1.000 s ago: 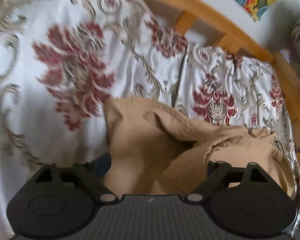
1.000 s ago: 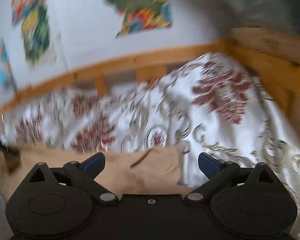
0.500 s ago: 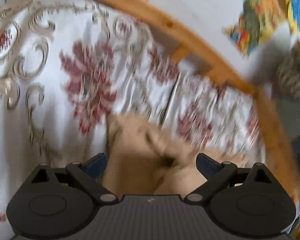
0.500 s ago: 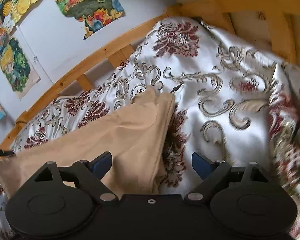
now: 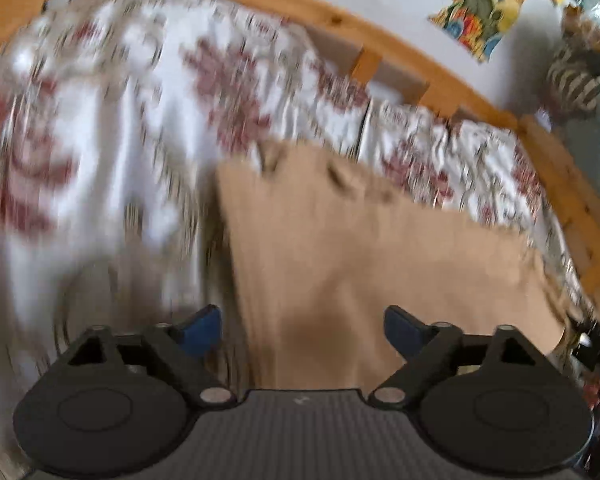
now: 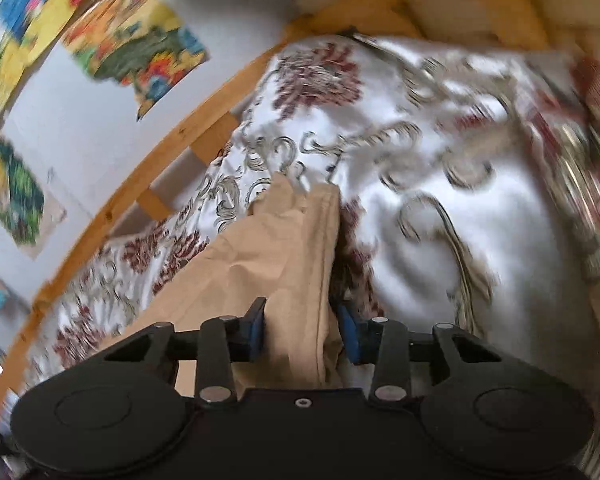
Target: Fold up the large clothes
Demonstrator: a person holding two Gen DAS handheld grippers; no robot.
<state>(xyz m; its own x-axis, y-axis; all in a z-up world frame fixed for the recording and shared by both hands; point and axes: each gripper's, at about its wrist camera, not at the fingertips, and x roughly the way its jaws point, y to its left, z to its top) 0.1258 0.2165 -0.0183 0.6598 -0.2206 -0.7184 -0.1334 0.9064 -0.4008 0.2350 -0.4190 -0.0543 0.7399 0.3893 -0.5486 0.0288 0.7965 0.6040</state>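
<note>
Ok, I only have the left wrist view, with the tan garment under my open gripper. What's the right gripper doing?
Observer: The right gripper straddles a folded edge of the tan garment. Its jaws have just been closing and don't look clamped yet.
Operator: Is that the garment's end?
Observer: Nearly. The garment's corner lies just ahead of the gripper, on the floral bedspread.
Operator: Anything beyond it?
Observer: More bedspread, then the wooden bed frame along the wall.
</note>
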